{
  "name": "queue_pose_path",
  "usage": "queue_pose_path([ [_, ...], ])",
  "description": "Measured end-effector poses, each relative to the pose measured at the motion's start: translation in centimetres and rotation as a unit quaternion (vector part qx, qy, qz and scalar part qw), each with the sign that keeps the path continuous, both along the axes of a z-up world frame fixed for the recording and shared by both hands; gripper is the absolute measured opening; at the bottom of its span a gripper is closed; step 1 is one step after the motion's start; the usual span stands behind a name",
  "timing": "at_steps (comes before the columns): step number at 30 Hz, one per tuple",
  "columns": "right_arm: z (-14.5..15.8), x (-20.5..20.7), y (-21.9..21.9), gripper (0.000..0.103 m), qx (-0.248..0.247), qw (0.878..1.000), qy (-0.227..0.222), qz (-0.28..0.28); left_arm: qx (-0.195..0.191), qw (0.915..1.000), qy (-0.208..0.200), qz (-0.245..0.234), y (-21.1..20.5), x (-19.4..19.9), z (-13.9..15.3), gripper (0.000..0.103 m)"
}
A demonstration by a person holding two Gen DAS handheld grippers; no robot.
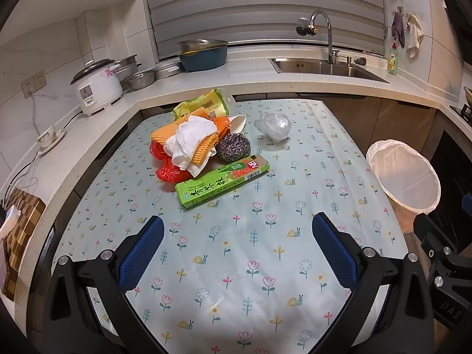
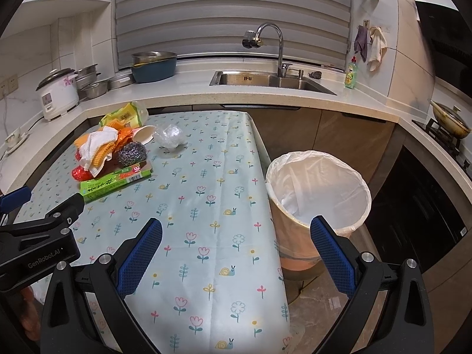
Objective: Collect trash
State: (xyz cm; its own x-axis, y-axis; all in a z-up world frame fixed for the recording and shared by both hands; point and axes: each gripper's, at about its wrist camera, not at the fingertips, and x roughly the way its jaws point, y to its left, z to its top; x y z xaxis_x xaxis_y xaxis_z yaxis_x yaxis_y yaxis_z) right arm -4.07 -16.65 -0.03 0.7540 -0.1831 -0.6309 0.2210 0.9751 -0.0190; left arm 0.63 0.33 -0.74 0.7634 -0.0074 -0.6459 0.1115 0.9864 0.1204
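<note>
We see the trash heaped toward the far left corner of the table (image 1: pixel 236 265), which wears a pale flowered cloth. At the heap's near edge lies a long green box (image 1: pixel 221 181), flat and slanted, its red-printed end pointing right. Behind it a crumpled white paper towel (image 1: pixel 191 141) sits on top of an orange ribbed cloth (image 1: pixel 203 149), and a red plastic bag (image 1: pixel 165 168) bulges out at the left underneath them. A steel wool scourer (image 1: pixel 234 148) touches the box's far side at the right of the heap. Farther back lie a yellow-green packet (image 1: pixel 203 104) and a white paper cup (image 1: pixel 239 122) on its side. A wad of clear plastic (image 1: pixel 273 125) rests apart, to the right of the pile.

Our left gripper (image 1: pixel 237 230) hangs over the near part of the table with its blue pads (image 1: pixel 141 253) spread wide and nothing between them. Our right gripper (image 2: pixel 236 233) is likewise spread and bare, above the table's right edge. Just beside that edge, on the floor, stands the trash bin (image 2: pixel 298 250), lined with a white bag (image 2: pixel 339 183).
</note>
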Motion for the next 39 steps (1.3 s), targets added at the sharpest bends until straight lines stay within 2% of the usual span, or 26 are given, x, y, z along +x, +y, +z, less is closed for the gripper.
queue_pose_path([
  [14, 0.03, -0.07, -0.05, 0.096, -0.001, 1.000, 0.000, 0.000, 0.006, 1.0000, -0.002, -0.005, -0.28, -0.02, -0.05, 0.096],
  [39, 0.07, -0.03, 0.01, 0.096, -0.001, 1.000, 0.000, -0.001, -0.009, 0.9998, 0.001, -0.019, -0.10, -0.03, -0.10, 0.096],
])
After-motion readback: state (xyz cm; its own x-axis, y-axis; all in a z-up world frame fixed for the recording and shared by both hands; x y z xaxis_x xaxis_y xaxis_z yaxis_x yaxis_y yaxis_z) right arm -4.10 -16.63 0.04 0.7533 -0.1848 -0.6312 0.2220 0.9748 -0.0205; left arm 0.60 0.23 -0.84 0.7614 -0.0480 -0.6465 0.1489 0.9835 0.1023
